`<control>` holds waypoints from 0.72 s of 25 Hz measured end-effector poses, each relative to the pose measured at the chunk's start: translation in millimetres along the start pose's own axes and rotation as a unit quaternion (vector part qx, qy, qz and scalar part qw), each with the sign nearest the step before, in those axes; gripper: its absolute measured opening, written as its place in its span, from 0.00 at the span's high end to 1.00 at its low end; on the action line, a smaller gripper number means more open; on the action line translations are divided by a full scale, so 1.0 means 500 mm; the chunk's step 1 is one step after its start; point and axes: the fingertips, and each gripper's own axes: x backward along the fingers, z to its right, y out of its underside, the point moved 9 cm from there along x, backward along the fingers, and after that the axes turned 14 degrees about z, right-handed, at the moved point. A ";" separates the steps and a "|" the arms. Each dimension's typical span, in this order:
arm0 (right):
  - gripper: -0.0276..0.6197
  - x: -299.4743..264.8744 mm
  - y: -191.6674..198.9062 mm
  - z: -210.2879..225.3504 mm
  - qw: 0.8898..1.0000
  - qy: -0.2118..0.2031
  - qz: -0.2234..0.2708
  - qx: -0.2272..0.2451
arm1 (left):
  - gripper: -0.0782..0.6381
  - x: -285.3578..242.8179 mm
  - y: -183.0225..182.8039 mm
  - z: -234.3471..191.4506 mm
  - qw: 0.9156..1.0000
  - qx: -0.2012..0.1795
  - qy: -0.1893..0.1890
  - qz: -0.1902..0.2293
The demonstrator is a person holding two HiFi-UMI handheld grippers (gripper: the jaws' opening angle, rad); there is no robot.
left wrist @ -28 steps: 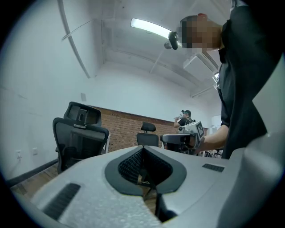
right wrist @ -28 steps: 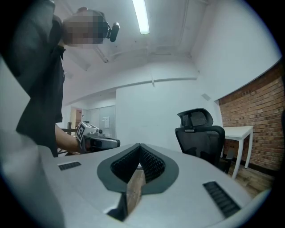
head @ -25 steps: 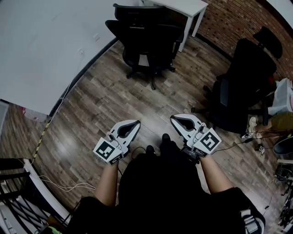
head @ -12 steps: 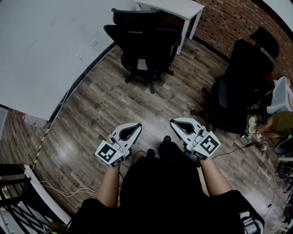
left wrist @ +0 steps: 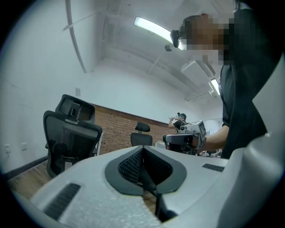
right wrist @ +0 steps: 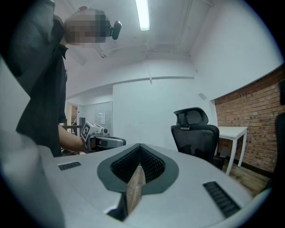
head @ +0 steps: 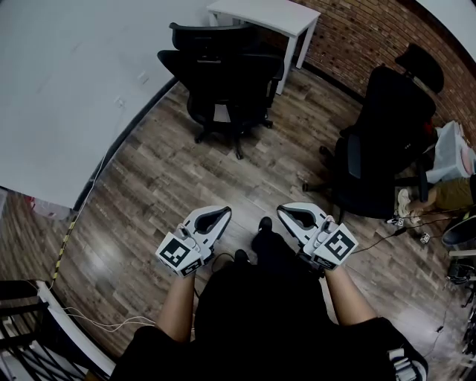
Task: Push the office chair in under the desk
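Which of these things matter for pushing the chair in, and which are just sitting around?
For the job: office chair, white desk, left gripper, right gripper, both shut and empty.
Just lying about: second black chair, brick wall.

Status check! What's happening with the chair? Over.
Left gripper, right gripper shut, empty. Chair ahead, out from desk, untouched. Floor between clear.

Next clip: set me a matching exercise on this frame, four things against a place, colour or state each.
1 office chair
2 desk
3 second chair
4 left gripper

A shut, empty
B white, by the brick wall
C right side of the head view
D far end of the floor, beside the desk

Pairs: 1-D, 2-B, 3-C, 4-A
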 end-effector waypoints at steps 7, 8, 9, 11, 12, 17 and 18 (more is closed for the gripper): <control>0.95 -0.020 0.029 0.060 1.000 -0.003 -0.010 -0.022 | 0.87 -0.017 0.012 -0.030 1.000 0.004 -0.018 -0.007; 0.95 -0.029 0.031 0.068 1.000 -0.010 -0.010 -0.022 | 0.87 -0.020 0.011 -0.033 1.000 0.001 -0.019 -0.009; 0.95 -0.039 0.033 0.075 1.000 -0.017 -0.010 -0.023 | 0.87 -0.021 0.010 -0.036 1.000 -0.003 -0.019 -0.011; 0.95 -0.059 0.040 0.089 0.999 -0.031 -0.011 -0.028 | 0.87 -0.021 0.010 -0.048 0.999 -0.006 -0.028 -0.019; 0.95 -0.069 0.044 0.098 0.999 -0.039 -0.012 -0.031 | 0.87 -0.023 0.011 -0.058 0.999 -0.006 -0.036 -0.020; 0.95 -0.121 0.061 0.169 0.997 -0.069 -0.017 -0.036 | 0.87 -0.054 0.011 -0.122 0.998 -0.009 -0.060 -0.024; 0.95 -0.132 0.060 0.190 0.997 -0.071 -0.016 -0.035 | 0.87 -0.067 0.012 -0.139 0.998 -0.010 -0.062 -0.025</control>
